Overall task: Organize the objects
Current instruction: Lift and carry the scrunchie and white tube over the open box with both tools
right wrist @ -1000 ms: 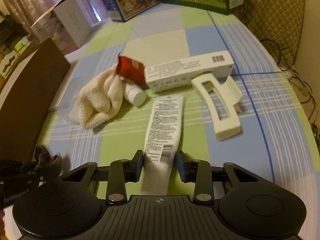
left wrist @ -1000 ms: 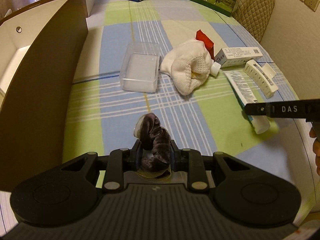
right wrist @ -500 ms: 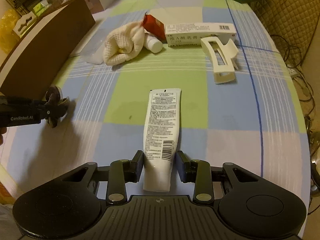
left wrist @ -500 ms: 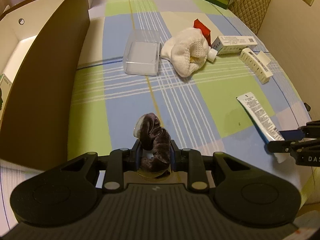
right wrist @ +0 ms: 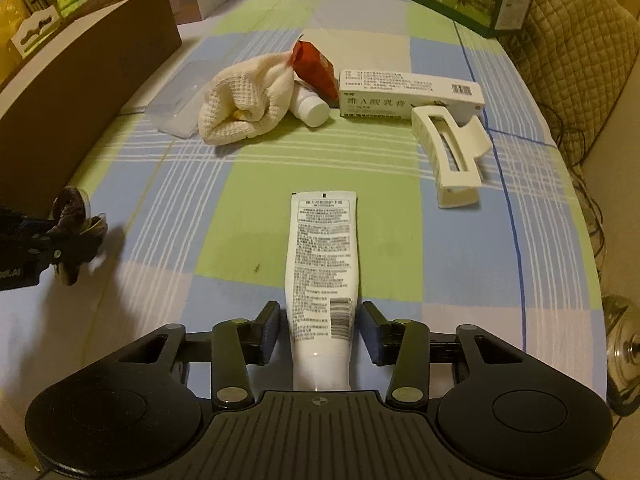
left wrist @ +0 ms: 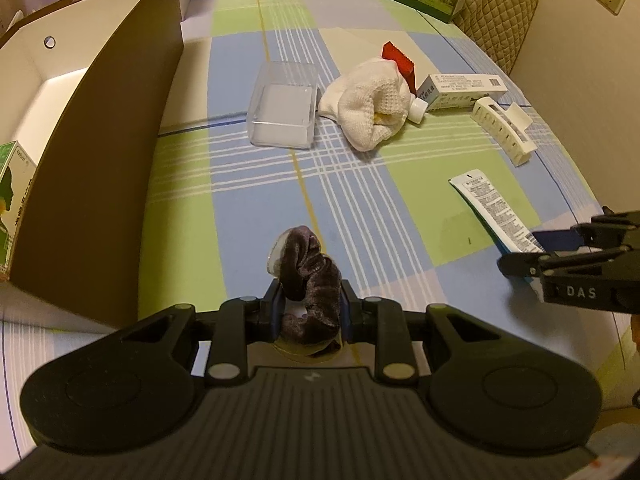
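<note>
We see a table (left wrist: 248,216) covered with a checked cloth in blue, green and white. At its left side stands a large brown cardboard box (left wrist: 100,152), open at the top, with a small green carton inside. Farther on the cloth lie a clear plastic tray (left wrist: 282,110), a cream waffle cloth (left wrist: 370,106) bunched over a small white bottle (right wrist: 310,106), a red packet (right wrist: 314,70), a long white medicine box (right wrist: 408,94) and a white hair claw (right wrist: 450,156) just beside it.

The white tube (right wrist: 322,272) lies flat on the table, its lower end between the jaws of the right gripper (right wrist: 319,334); these jaws are opening and the pads stand apart from the tube on both sides.

The left gripper (left wrist: 310,312) has its jaws closed on a dark velvet scrunchie (left wrist: 310,280), held above the cloth near the brown box.
</note>
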A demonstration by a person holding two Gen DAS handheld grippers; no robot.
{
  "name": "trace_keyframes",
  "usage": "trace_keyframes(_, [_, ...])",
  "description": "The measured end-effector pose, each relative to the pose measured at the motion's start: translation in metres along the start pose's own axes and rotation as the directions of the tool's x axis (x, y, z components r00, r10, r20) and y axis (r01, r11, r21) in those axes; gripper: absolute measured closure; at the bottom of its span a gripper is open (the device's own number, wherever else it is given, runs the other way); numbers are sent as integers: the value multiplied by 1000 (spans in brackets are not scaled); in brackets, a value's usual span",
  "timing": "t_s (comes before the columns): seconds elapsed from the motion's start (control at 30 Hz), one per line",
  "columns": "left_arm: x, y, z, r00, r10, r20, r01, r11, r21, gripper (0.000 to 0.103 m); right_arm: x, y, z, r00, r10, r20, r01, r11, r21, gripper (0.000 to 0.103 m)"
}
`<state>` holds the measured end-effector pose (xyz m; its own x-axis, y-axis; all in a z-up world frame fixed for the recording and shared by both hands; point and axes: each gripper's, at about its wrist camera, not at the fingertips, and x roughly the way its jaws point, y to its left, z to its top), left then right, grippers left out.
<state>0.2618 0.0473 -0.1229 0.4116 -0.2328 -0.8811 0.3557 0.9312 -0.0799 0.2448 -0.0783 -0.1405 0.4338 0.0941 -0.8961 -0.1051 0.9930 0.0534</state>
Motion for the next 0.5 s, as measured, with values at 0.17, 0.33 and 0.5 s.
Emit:
trace_keyframes(0.17, [-2,1,-3,1000,3,7,-3,1000,-9,80,2,5,0,999,-27,20,27,1000,-16,62])
trace_keyframes(0.33, [-4,1,-5,1000,3,9,-3,1000,-11,80,0,6,-5,998,-27,48,29,999,-39,67])
trace_keyframes(0.5, [-6,-1,-6,1000,1,16,-1,1000,-10,80,-2,6,-7,999,-19,44,21,998,-53,68])
